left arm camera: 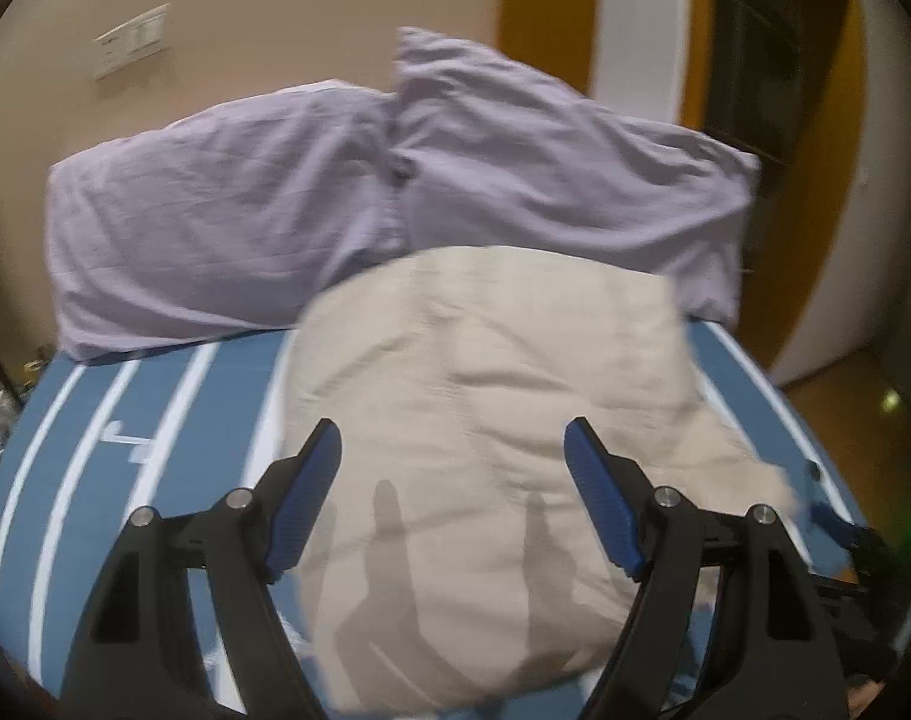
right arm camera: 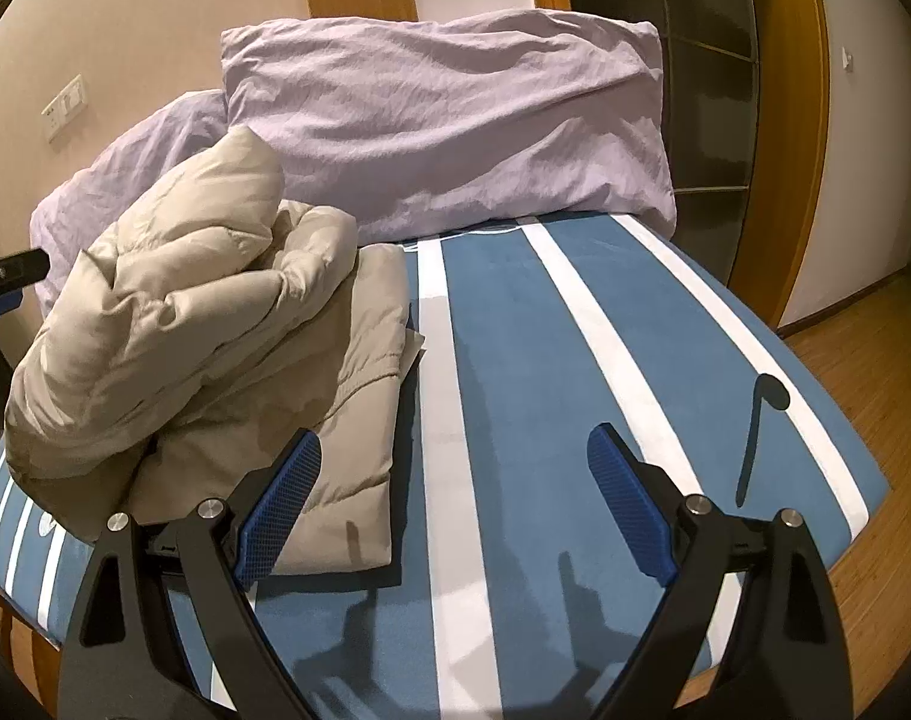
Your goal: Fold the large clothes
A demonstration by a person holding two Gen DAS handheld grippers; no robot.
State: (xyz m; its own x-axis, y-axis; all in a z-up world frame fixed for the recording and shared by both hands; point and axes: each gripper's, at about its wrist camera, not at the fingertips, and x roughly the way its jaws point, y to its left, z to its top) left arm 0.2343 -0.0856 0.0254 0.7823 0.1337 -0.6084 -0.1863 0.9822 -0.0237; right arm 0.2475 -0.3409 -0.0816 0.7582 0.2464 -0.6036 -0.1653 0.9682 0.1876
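Both the left gripper [left arm camera: 452, 459] and right gripper [right arm camera: 455, 480] gape empty; the puffy beige quilted jacket [right arm camera: 185, 324] (loosely heaped near the striped blue bed's [right arm camera: 515, 330] left edge) may spring open.

Two wrist fisheyes, both angled down across the bed [right arm camera: 515, 330] toward the pillows [right arm camera: 443, 120].
Left view sits close over the beige jacket [left arm camera: 485, 420]; right view looks from its right side. Shared: jacket, pillows, striped bedcover, wall.
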